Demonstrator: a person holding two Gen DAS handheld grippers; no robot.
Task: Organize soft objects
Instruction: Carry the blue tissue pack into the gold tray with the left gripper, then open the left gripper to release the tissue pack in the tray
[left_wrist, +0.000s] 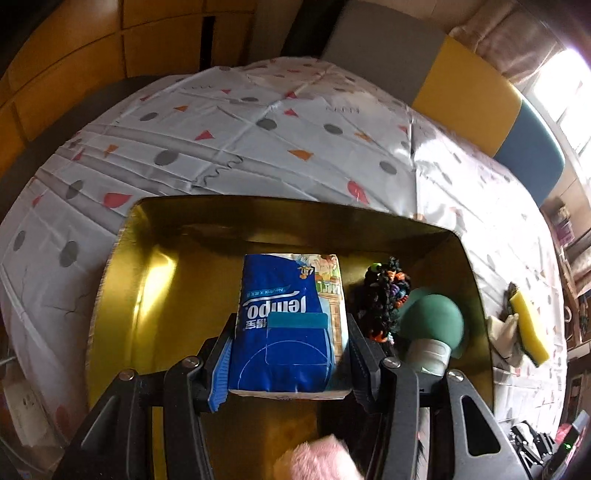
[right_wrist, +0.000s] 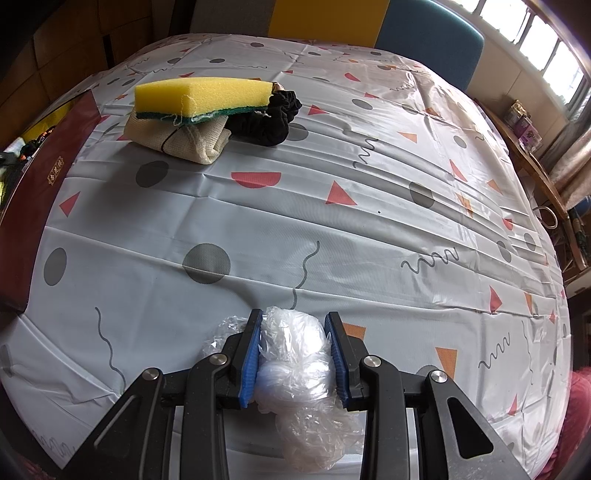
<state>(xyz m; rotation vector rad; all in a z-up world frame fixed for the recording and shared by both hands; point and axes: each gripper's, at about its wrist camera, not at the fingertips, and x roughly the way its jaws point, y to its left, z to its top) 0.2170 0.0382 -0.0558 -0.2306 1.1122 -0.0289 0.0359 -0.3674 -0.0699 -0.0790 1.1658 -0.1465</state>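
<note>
Jaws of left gripper (left_wrist: 290, 354) clamp "Tempo" tissue pack (left_wrist: 291, 325); right gripper (right_wrist: 295, 354) clamps crumpled plastic bag (right_wrist: 295, 365).

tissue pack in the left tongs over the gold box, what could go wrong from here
1. The tissue pack hangs close beside the green mushroom toy and the dark yarn toy; lowering it may knock or land on them.
2. The crumpled plastic bag in the right tongs bulges out below the pads and may slip free.
</note>
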